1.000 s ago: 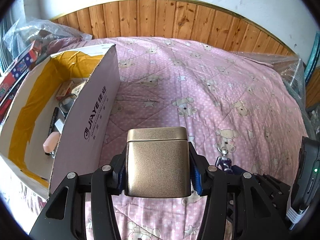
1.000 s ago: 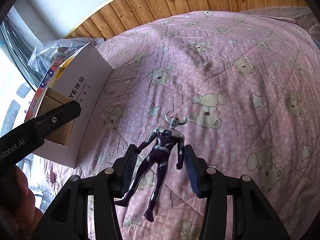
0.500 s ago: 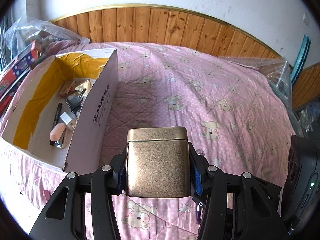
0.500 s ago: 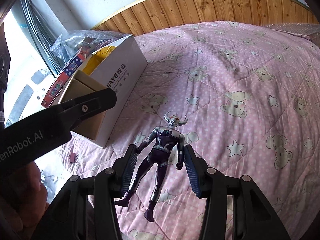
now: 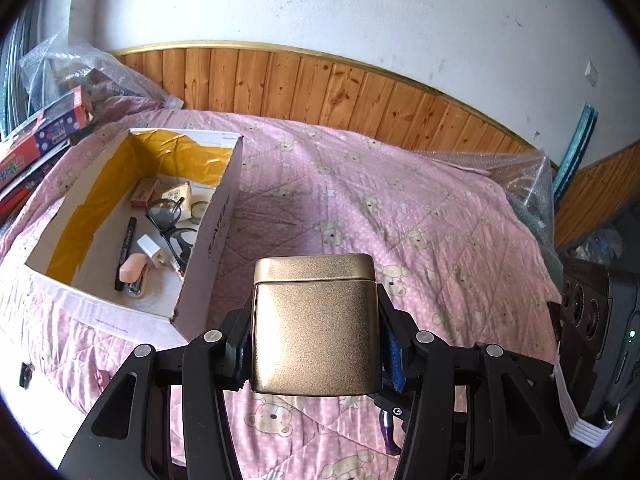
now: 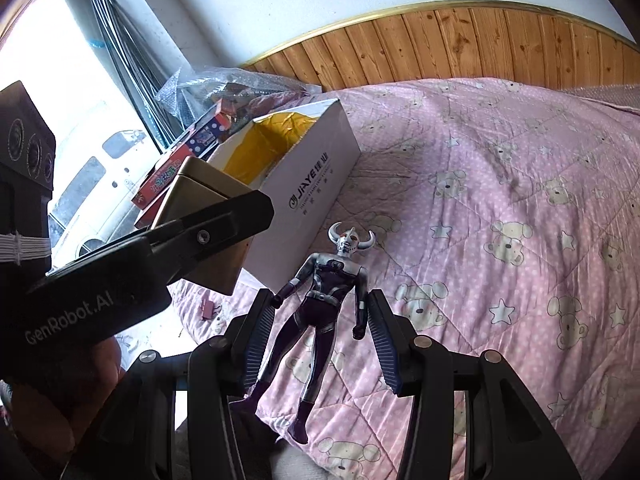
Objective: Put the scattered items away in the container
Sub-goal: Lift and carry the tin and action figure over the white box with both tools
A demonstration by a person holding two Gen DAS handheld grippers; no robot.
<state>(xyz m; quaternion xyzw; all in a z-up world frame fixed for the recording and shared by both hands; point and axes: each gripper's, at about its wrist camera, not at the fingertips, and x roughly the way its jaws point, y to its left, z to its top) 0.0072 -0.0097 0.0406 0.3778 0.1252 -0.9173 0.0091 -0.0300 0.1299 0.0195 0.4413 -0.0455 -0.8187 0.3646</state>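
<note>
My left gripper (image 5: 316,332) is shut on a square gold tin (image 5: 314,324) and holds it in the air, right of and nearer than the open white cardboard box (image 5: 208,236). The tin also shows in the right wrist view (image 6: 200,204). The box holds a pen, glasses, a charger plug and small packets. My right gripper (image 6: 322,328) is shut on a silver and purple horned action figure (image 6: 326,292), held by its arms above the pink quilt. The box also shows in the right wrist view (image 6: 308,184), beyond the figure.
A pink bear-print quilt (image 5: 400,208) covers the bed. Wood panelling (image 5: 320,84) runs along the back wall. Coloured boxes and plastic wrap (image 5: 44,132) are piled left of the box. Bubble wrap (image 5: 520,168) lies at the bed's right edge. A window (image 6: 60,100) is at the left.
Both grippers have risen with their loads. The tin now sits higher, so more of the box's inside shows. The figure has come up off the quilt and nearer the box.
</note>
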